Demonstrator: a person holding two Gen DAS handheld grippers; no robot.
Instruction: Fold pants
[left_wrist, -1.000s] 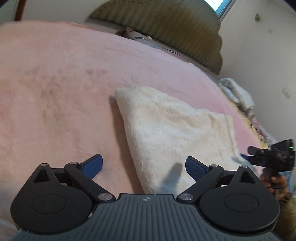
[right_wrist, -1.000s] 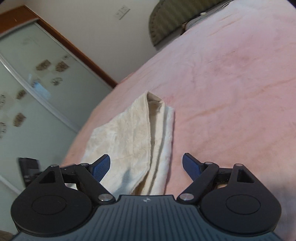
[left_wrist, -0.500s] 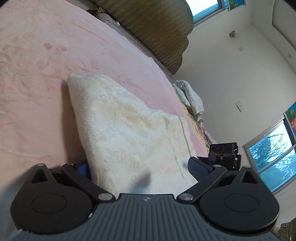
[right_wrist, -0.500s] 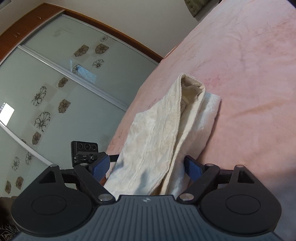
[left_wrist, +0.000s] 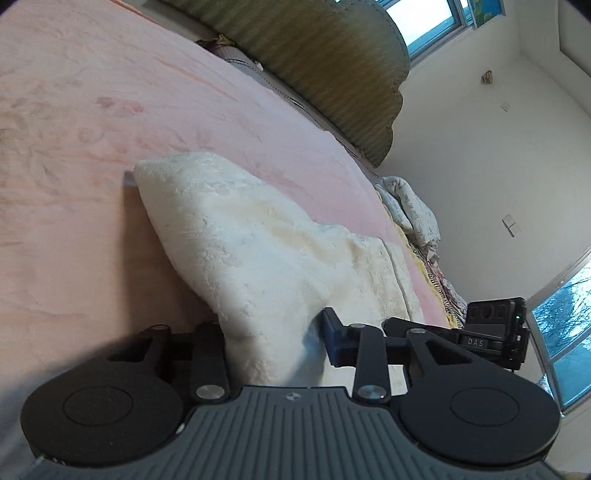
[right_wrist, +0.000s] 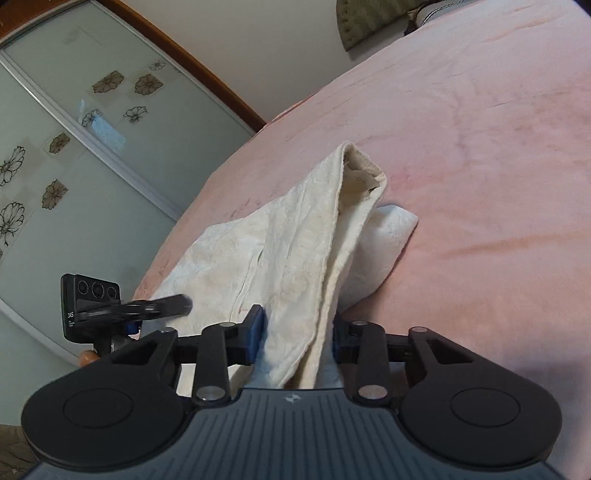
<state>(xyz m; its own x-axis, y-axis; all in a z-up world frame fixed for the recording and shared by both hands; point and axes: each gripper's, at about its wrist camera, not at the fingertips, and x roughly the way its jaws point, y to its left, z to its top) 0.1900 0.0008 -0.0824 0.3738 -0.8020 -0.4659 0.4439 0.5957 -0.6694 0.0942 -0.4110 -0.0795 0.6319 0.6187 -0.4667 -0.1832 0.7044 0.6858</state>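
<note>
Grasp before the next fold: left gripper (left_wrist: 275, 341) and right gripper (right_wrist: 297, 336), jaws just closed, each pinch a near corner of the cream pants (right_wrist: 295, 251) between their fingers on the pink bed (right_wrist: 480, 147); both must lift together, forward

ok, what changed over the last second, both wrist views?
Both tools went from wide open and short of the cream pants to straddling the near edge, and their jaws have just been closing: left tool and right tool each now pinch bunched cloth, lifting it slightly. The far end of the pants stays flat on the pink bedspread.
</note>
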